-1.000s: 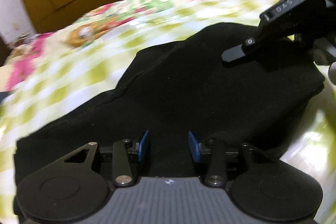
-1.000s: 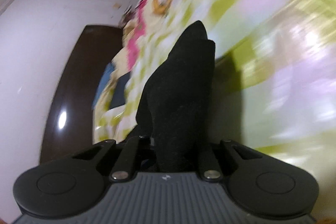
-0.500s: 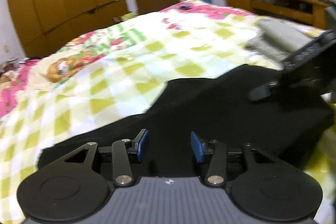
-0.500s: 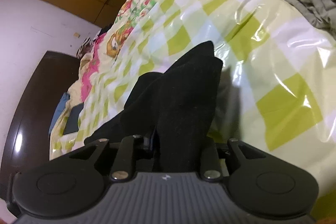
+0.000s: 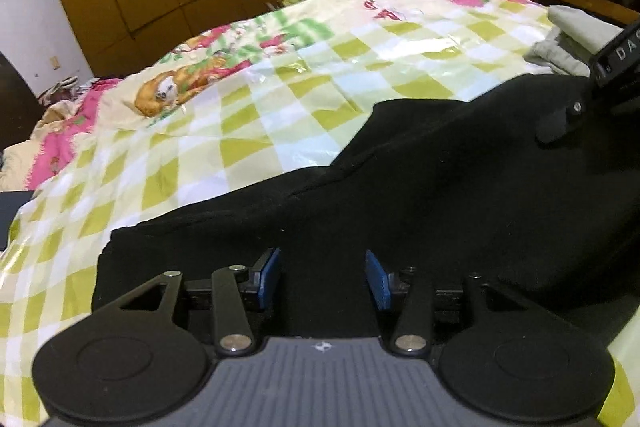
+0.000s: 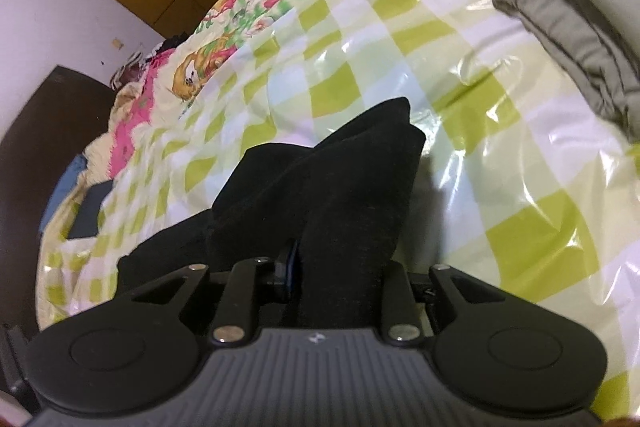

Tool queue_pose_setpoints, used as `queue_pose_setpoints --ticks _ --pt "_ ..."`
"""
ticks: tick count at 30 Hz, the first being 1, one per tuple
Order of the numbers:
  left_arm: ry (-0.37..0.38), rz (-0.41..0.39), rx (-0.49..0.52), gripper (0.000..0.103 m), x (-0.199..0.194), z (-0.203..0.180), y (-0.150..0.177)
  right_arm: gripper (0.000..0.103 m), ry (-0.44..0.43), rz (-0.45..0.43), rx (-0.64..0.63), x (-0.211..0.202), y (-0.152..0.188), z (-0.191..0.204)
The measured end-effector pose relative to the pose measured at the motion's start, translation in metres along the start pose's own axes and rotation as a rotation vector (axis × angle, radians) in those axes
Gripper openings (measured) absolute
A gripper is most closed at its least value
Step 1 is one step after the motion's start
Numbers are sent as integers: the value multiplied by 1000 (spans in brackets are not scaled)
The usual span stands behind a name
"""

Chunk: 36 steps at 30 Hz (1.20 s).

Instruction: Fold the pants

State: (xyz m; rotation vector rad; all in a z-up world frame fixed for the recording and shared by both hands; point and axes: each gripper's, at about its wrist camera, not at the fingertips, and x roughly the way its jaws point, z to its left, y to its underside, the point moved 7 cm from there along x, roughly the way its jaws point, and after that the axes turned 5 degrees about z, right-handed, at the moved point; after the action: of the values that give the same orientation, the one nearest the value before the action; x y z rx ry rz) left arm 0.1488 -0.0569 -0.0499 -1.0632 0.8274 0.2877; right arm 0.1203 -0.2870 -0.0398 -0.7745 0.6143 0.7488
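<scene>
Pants [image 5: 400, 195] lying black across bed [image 5: 240, 115], long axis running left-right in front of me. I'm hovering left tool [image 5: 323, 277] over near edge, tilted down, blue pads apart and just been widening, nothing pinched. I'm keeping right tool [image 6: 340, 267] clamped on lifted pants end, tilted down, nearer far-right corner.
</scene>
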Motion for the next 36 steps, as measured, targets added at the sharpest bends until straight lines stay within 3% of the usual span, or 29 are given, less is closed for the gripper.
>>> queue_pose_setpoints --ticks 2,7,14,24,31,36 --pt "13 23 12 60 5 -4 4 25 33 -6 -21 2 1 3" --pt "-45 -4 125 61 -1 -20 10 25 107 -7 -98 5 4 10" --pt "-37 -2 147 61 -4 -25 9 25 147 -20 -151 -1 5 19" --pt "4 10 90 61 -3 -18 10 25 202 -28 -210 -2 9 28" --pt "67 22 -17 61 2 -6 14 25 229 -26 -235 -2 10 32" --pt "79 7 -33 66 1 -3 19 26 258 -21 -248 1 12 36"
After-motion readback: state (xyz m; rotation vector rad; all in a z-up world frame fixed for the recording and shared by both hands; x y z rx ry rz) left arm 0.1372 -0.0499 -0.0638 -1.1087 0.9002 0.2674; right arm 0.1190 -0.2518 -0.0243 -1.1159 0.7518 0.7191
